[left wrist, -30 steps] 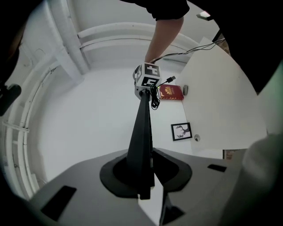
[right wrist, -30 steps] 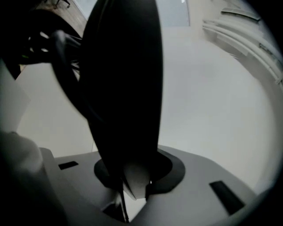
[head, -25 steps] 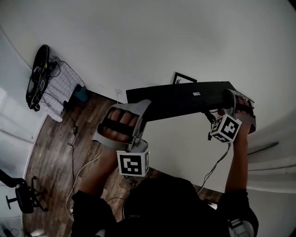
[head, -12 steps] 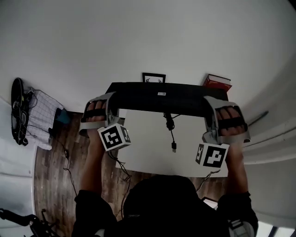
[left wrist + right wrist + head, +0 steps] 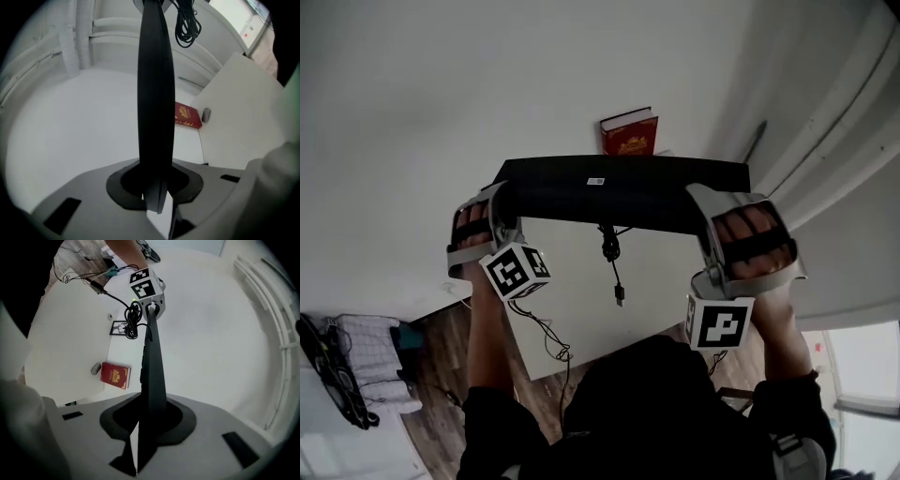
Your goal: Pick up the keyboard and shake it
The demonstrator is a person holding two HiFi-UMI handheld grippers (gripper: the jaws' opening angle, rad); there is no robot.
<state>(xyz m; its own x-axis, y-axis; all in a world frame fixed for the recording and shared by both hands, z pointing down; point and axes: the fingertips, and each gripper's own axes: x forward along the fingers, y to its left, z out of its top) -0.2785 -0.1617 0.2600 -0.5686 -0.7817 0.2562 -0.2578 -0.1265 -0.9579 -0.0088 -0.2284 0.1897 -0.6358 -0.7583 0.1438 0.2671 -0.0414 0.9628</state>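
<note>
White table (image 5: 572,291) seen below. Keyboard (image 5: 619,192) held aloft, long axis spanned crosswise between left gripper (image 5: 500,208) and right gripper (image 5: 705,211); jaws of each clamped on one end.

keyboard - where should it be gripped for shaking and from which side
Grip the keyboard at its two short ends, one gripper coming in from each side, as the left gripper and right gripper do now, each shut across the thin edge. It is a long, flat slab, so end grips likely stop it twisting, and they keep away from the cable dangling from its middle.
</note>
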